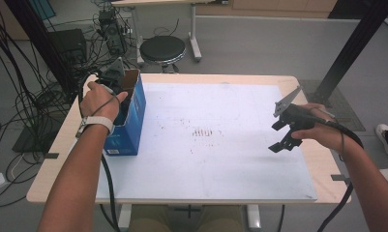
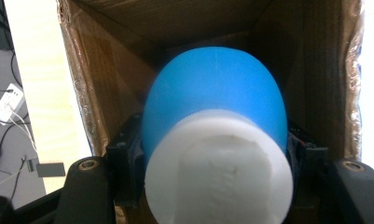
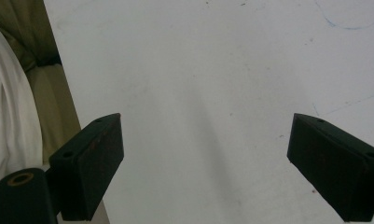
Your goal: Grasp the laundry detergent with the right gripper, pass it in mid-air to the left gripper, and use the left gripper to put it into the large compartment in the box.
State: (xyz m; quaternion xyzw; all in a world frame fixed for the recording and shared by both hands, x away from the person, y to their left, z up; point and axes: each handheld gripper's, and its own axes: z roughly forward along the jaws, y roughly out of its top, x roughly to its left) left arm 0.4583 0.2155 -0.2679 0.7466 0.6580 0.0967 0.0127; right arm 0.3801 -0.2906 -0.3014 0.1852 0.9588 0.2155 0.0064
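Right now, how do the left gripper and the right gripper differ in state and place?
The left gripper is shut on a blue-and-white object inside the cardboard box; the right gripper is open with nothing between its jaws. The left reaches into the box at the table's left; the right hovers over the white mat. Both have black jaws.

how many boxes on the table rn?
1. A blue cardboard box stands open-topped at the table's left edge. The left gripper reaches into it, shut on a blue and white bottle. Nothing else in the box is visible past the bottle.
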